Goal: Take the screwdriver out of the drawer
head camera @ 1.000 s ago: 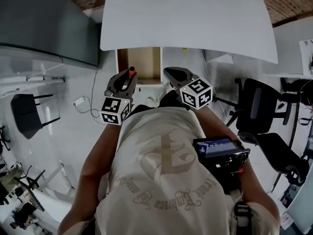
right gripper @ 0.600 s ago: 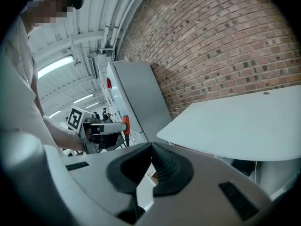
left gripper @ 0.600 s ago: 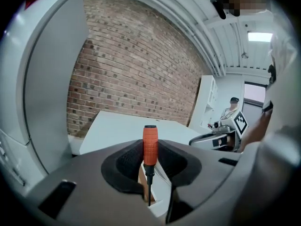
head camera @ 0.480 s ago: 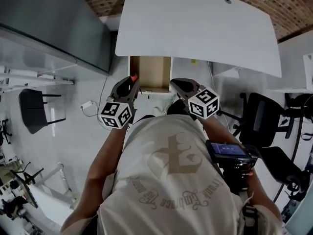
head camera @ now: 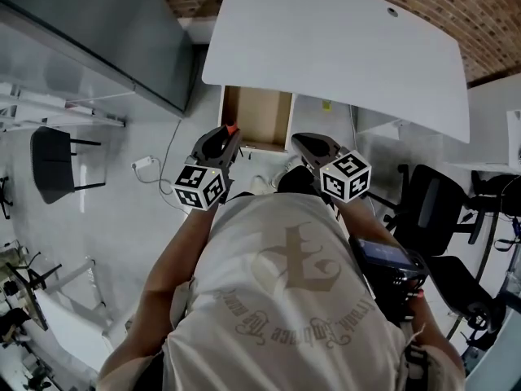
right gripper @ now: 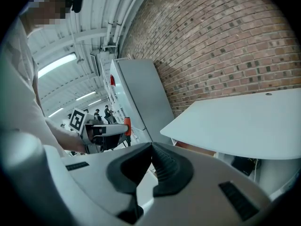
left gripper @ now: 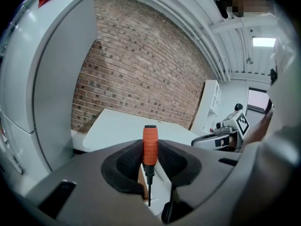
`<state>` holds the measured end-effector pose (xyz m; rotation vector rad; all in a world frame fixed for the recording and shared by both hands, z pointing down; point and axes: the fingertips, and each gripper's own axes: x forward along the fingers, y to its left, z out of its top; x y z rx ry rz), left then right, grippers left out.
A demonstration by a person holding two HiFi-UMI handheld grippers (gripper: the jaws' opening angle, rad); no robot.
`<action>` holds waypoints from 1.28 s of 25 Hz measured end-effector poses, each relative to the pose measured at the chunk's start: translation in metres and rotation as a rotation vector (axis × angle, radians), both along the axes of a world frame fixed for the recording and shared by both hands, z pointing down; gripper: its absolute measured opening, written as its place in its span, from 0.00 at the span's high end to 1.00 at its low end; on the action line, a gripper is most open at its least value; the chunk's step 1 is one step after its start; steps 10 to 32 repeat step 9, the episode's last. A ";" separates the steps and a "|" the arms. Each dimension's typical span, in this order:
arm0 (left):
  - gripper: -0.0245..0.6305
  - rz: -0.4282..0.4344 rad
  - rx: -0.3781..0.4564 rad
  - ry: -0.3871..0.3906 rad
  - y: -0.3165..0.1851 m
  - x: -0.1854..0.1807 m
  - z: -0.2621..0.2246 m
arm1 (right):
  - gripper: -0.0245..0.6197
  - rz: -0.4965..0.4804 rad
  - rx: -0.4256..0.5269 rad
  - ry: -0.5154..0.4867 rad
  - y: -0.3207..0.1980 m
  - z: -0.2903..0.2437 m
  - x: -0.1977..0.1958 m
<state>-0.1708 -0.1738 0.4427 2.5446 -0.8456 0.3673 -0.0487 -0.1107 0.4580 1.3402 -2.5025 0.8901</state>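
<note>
Background: rough brick wall (left gripper: pixel 141 74), smooth white tabletop (head camera: pixel 342 47).
Screwdriver (left gripper: pixel 150 147): upright, ribbed orange handle up, thin shaft down.
Left gripper (left gripper: pixel 150 158): clamps handle.
Right gripper (right gripper: pixel 151 161): closed, empty.

The screwdriver (left gripper: pixel 150 145) has an orange ridged handle, the desk (head camera: pixel 342 47) is white, the wall (left gripper: pixel 141 74) red-brown brick.

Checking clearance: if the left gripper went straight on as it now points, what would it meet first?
Probably the open drawer, seen just past the tips of the left gripper and the screwdriver it holds; the table edge lies above that line. Depth is unclear.
</note>
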 end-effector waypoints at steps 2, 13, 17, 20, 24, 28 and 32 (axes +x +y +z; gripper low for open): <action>0.80 0.003 0.000 -0.007 0.004 -0.002 0.002 | 0.93 0.000 -0.001 -0.001 0.002 0.001 -0.004; 0.80 0.007 0.001 -0.021 0.011 -0.010 0.006 | 0.93 0.002 -0.007 -0.010 0.012 0.003 -0.013; 0.80 0.007 0.001 -0.021 0.011 -0.010 0.006 | 0.93 0.002 -0.007 -0.010 0.012 0.003 -0.013; 0.80 0.007 0.001 -0.021 0.011 -0.010 0.006 | 0.93 0.002 -0.007 -0.010 0.012 0.003 -0.013; 0.80 0.007 0.001 -0.021 0.011 -0.010 0.006 | 0.93 0.002 -0.007 -0.010 0.012 0.003 -0.013; 0.80 0.007 0.001 -0.021 0.011 -0.010 0.006 | 0.93 0.002 -0.007 -0.010 0.012 0.003 -0.013; 0.80 0.007 0.001 -0.021 0.011 -0.010 0.006 | 0.93 0.002 -0.007 -0.010 0.012 0.003 -0.013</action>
